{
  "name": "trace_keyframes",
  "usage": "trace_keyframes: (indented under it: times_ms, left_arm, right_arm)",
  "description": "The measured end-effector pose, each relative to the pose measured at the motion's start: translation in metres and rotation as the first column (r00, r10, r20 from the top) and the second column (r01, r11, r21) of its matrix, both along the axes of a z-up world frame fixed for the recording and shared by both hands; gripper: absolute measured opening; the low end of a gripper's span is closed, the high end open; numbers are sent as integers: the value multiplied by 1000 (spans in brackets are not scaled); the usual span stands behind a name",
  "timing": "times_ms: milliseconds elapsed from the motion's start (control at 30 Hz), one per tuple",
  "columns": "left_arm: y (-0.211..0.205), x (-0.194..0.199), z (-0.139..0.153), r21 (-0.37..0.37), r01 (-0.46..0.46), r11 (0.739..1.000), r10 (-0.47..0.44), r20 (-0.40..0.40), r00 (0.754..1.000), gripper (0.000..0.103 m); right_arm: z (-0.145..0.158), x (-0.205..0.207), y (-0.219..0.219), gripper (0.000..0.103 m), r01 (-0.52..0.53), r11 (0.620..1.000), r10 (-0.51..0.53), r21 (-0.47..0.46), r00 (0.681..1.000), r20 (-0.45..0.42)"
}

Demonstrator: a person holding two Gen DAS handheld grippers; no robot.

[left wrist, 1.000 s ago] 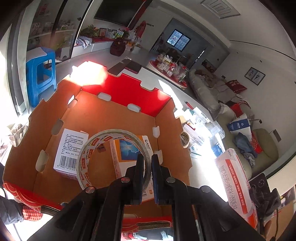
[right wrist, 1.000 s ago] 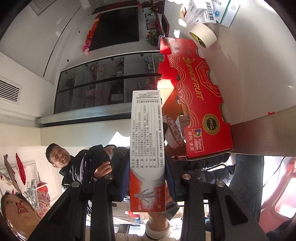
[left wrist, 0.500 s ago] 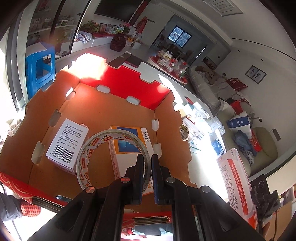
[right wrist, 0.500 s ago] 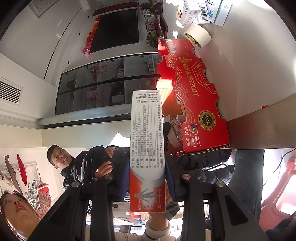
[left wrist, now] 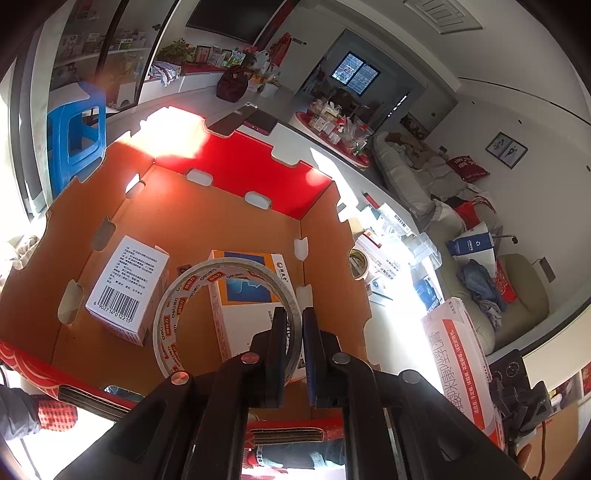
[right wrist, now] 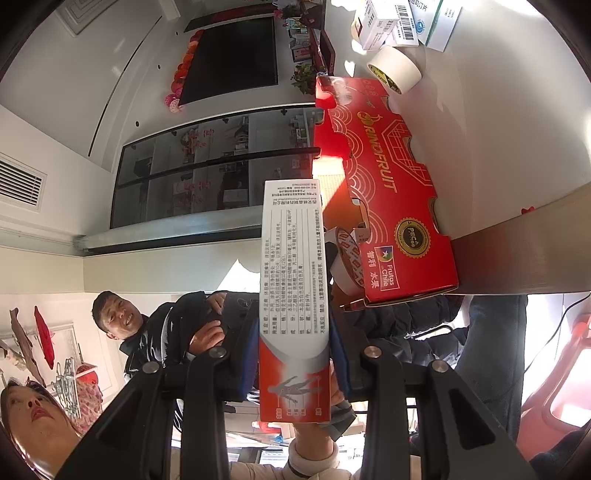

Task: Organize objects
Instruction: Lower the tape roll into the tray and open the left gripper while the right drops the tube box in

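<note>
Both grippers loaded: tape over the crate, carton held aside

The left gripper (left wrist: 293, 332) is pinched tight on the rim of a tape roll (left wrist: 225, 314), holding it upright above the open red crate (left wrist: 236, 166), where a barcode box (left wrist: 127, 288) and a blue-and-white box (left wrist: 247, 291) lie on the brown floor. The right gripper (right wrist: 293, 354) is clamped on a long red-and-white carton (right wrist: 293, 295), jaws only as wide as the carton. Beyond it the crate (right wrist: 388, 192) sits on a white table (right wrist: 498, 129), a second roll (right wrist: 395, 68) just past it, beside small boxes (right wrist: 384, 22)
</note>
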State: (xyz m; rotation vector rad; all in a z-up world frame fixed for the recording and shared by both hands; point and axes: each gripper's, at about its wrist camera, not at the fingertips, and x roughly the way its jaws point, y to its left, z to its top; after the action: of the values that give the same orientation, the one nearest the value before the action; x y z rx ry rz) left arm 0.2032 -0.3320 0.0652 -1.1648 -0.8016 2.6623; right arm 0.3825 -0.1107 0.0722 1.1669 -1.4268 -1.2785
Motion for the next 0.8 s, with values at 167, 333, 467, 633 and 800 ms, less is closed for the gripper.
trace_keyframes:
  times_ms: [167, 333, 467, 633, 800]
  left_arm:
    - [-3, -2, 7, -11, -5, 1000, 5, -19, 1000, 8]
    - [-8, -6, 13, -44, -26, 999, 24, -33, 999, 8]
    - [-11, -10, 13, -87, -51, 995, 50, -22, 999, 8]
    - [-16, -14, 4, -88, -61, 994, 62, 6, 998, 8]
    - [-21, -16, 1, -93, -66, 993, 67, 12, 998, 8]
  right_arm:
    - [6, -8, -1, 33, -9, 1000, 10, 11, 1000, -21]
    - [16, -30, -16, 33, -44, 998, 45, 34, 998, -48]
    - [25, -51, -40, 33, -86, 994, 91, 72, 993, -76]
    - [26, -75, -80, 33, -146, 980, 157, 133, 985, -75]
    - [21, -92, -110, 33, -169, 973, 180, 157, 982, -57]
